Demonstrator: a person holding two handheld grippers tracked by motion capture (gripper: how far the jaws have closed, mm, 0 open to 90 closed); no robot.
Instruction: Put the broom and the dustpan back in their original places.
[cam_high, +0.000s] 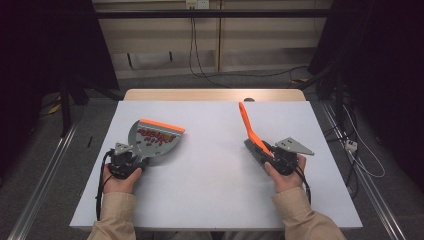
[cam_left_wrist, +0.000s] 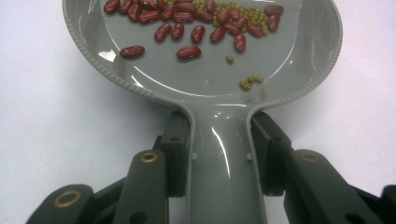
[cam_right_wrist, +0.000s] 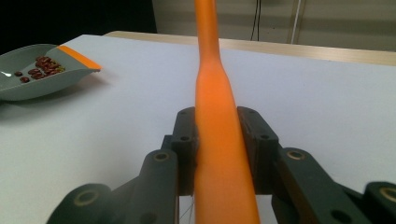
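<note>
Left gripper (cam_high: 131, 161) held low near the left front of the white table (cam_high: 210, 175), forearm in a beige sleeve (cam_high: 114, 217) coming in from the bottom edge, hand (cam_high: 120, 179) wrapped around the gripper body from behind. Jaws clamped on either side of the grey dustpan (cam_high: 152, 139) at its handle (cam_left_wrist: 226, 163), pads pressed flat against both flanks in the left gripper view. Long axis of the dustpan running from the gripper away and slightly rightward, orange lip (cam_high: 162, 125) at the far end. Red beans (cam_left_wrist: 187, 21) and small green beans (cam_left_wrist: 243, 16) lying in the pan, mostly toward the lip, a few strays nearer the handle.

Right gripper (cam_high: 270, 152) held at the right side of the table, hand (cam_high: 285, 175) gripping from behind, grey plate (cam_high: 295, 146) on top. Jaws closed narrow on the orange handle (cam_right_wrist: 219, 140) of the brush (cam_high: 252, 137). Handle pointing up and away toward the far edge, tilted leftward; bristle head (cam_high: 252, 150) down by the gripper, near the table surface. Dustpan and brush well apart.
</note>
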